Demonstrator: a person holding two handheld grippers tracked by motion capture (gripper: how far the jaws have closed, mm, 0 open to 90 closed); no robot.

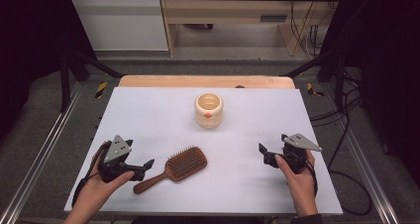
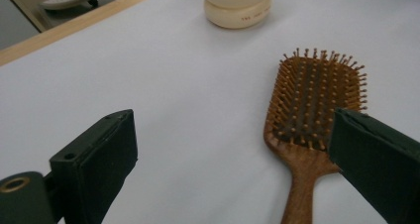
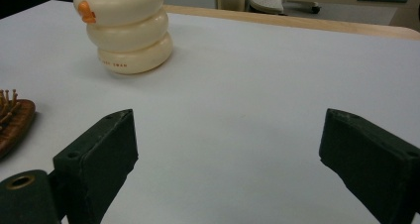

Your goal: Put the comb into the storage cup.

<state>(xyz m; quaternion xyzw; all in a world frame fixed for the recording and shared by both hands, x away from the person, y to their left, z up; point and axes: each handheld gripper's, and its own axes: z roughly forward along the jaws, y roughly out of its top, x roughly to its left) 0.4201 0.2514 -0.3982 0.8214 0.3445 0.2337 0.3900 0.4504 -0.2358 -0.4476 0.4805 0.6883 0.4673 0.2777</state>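
A wooden paddle hairbrush [image 1: 176,167] lies bristles up on the white table [image 1: 148,115], handle toward the near left. My left gripper [image 1: 144,168] hovers just left of the handle, open and empty. In the left gripper view its jaws stand wide [image 2: 233,159], and the brush [image 2: 312,115] lies ahead, partly behind the right jaw. A cream ribbed cup [image 1: 208,110] with an orange mark stands upright at the table's middle back. My right gripper [image 1: 264,153] is at the near right, pointing left, open with nothing between its jaws [image 3: 228,159]. The cup [image 3: 126,28] stands ahead to its left.
A wooden strip [image 1: 208,81] borders the table's far edge. Black frame rails and cables run along both sides on the floor. White surface lies bare between the brush and the right gripper. The brush's edge [image 3: 12,120] shows at the left of the right gripper view.
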